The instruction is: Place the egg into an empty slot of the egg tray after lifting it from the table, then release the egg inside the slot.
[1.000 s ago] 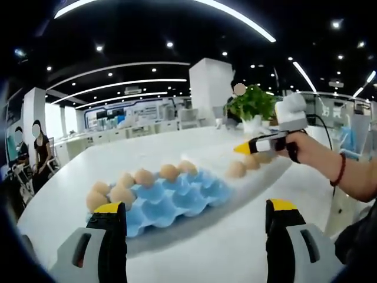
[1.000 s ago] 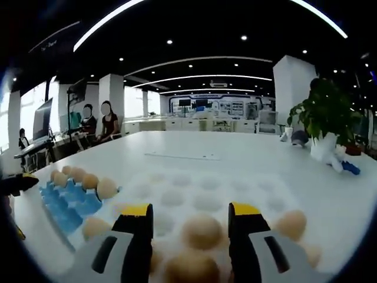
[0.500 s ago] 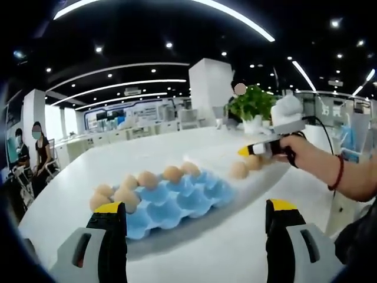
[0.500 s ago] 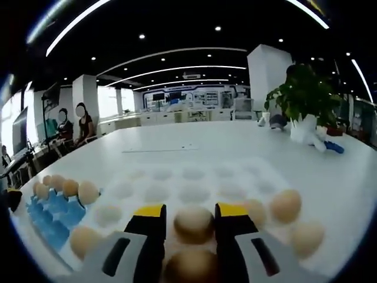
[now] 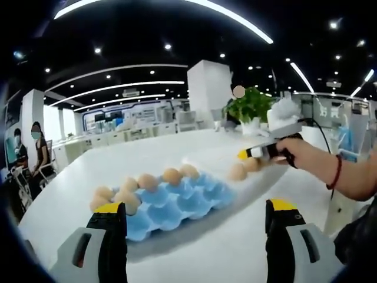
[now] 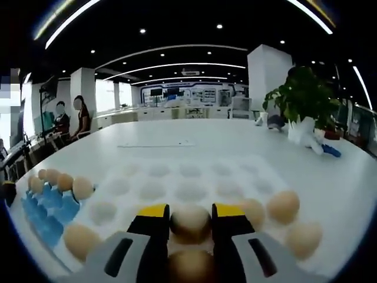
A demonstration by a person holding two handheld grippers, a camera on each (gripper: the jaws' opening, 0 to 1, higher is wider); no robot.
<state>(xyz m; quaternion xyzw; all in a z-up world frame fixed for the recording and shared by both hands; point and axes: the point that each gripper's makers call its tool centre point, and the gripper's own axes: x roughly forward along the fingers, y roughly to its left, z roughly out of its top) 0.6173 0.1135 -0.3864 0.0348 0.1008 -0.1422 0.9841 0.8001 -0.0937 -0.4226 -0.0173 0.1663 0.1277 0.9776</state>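
A: Item one: which claw is carrying the pale brown oval egg (image 6: 189,223)?

B: Right gripper (image 6: 190,211) is pinching it between its yellow-tipped jaws, just above a shallow white dimpled tray (image 6: 194,177) that is lying on the white table (image 6: 177,138). Loose brown eggs (image 6: 283,206) are sitting along that tray's near edge.

A: Item two: where is the target lying from that claw?

B: Blue moulded egg tray (image 6: 50,209) is lying off to its left, close beside the white one. Brown eggs are occupying its far row (image 5: 147,182); near cups are looking empty, judging by the left gripper view.

A: Item three: the other claw?

B: Left gripper (image 5: 197,244) is hovering spread wide, carrying nothing, directly before the blue tray (image 5: 177,200). It is nearer, but the egg is travelling with the right, so a leftward carry seems needed.
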